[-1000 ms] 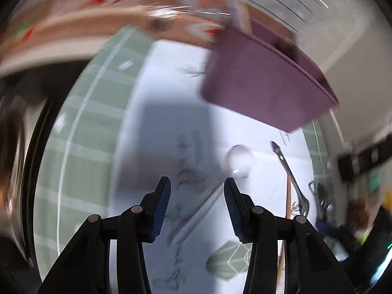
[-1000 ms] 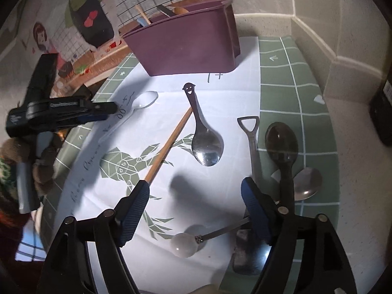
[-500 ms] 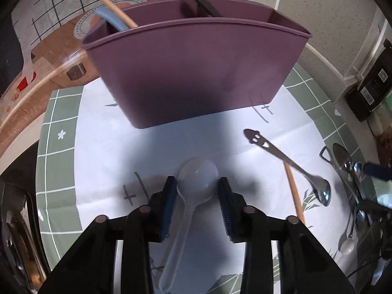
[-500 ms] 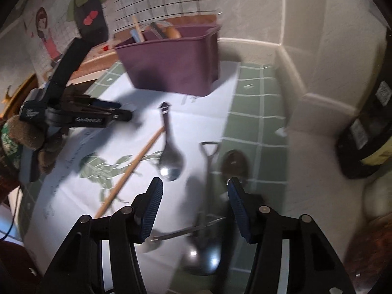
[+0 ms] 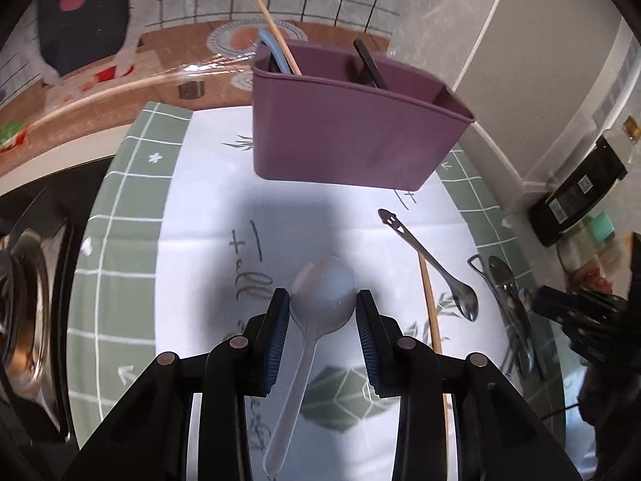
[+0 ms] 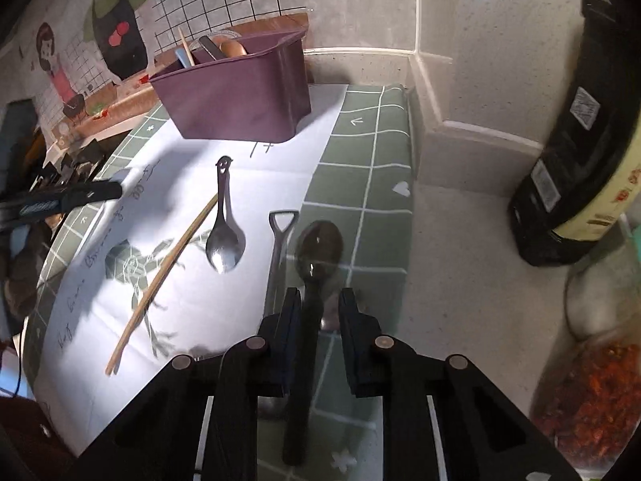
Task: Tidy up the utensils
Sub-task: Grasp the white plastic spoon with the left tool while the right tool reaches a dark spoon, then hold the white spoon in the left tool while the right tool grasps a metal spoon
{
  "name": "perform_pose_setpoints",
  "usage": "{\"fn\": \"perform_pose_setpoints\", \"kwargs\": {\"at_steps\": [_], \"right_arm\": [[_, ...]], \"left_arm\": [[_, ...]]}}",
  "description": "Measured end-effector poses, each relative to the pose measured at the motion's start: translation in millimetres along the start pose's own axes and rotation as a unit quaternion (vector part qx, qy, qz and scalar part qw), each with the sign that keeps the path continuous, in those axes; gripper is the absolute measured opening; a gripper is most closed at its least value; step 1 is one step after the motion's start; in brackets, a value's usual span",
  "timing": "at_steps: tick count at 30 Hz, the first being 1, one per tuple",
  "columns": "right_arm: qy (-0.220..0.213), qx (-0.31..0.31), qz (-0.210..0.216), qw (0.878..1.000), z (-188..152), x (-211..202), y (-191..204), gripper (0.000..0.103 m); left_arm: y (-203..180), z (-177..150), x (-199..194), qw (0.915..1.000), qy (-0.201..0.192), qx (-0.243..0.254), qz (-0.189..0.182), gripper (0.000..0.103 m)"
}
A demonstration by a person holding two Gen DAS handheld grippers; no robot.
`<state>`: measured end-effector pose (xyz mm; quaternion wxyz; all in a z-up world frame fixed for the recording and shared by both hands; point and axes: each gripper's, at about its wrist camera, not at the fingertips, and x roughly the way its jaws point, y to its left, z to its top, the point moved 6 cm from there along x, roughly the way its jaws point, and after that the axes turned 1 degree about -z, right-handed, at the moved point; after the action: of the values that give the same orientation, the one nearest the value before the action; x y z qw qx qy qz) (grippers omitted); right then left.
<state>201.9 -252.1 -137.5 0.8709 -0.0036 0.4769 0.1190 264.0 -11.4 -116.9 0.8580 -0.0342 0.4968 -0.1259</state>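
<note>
A: Utensils are being sorted into the purple caddy (image 5: pixel 344 136), which is seen ahead of both sets of jaws. Why is the clear spoon (image 5: pixel 320 300) held by its bowl?

B: Its bowl is clamped between the pads of the left gripper (image 5: pixel 322 316), jaws about half open, because that is its widest part; the handle is left trailing back under the jaws. It appears lifted off the desk (image 5: pixel 120 240), so a drop into the caddy can be expected.

A: And the right gripper (image 6: pixel 318 312)?

B: Its jaws are closing. The dark spoon (image 6: pixel 318 250) is set between them, bowl ahead, handle running back beneath. Whether the pads already press on the neck cannot be told.

A: What is left lying?

B: Ahead and left of the right jaws, a steel spoon (image 6: pixel 225 236) with a smiling handle, a chopstick (image 6: pixel 164 276) and a shovel-handled utensil (image 6: pixel 280 236) are left flat, unsorted.
</note>
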Motion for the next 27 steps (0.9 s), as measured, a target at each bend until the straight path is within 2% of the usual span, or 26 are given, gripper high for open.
{"fn": "perform_pose_setpoints", "kwargs": {"at_steps": [6, 8, 12, 17, 20, 27], "right_arm": [[0.021, -0.014, -0.014, 1.0, 19, 31, 8, 0.02], [0.031, -0.016, -0.032, 0.999, 22, 39, 8, 0.027], [0.039, -0.019, -0.041, 0.998, 22, 44, 11, 0.033], [0.036, -0.033, -0.055, 0.997, 20, 43, 18, 0.028], [0.014, -0.027, -0.052, 0.998, 23, 33, 21, 0.027], [-0.035, -0.004, -0.016, 0.999, 37, -8, 22, 0.027]], "left_arm": [[-2, -15, -19, 1.0, -0.004, -0.004, -0.006, 0.035], [-2, -16, -23, 0.9999, -0.008, -0.005, -0.006, 0.035], [-3, -17, -27, 0.9998, -0.011, -0.01, -0.014, 0.035], [-5, -17, -23, 0.9999, -0.001, -0.005, -0.011, 0.035], [-5, -18, -23, 1.0, 0.002, 0.002, -0.006, 0.035], [-1, -19, -24, 0.9998, 0.011, 0.016, 0.009, 0.035]]}}
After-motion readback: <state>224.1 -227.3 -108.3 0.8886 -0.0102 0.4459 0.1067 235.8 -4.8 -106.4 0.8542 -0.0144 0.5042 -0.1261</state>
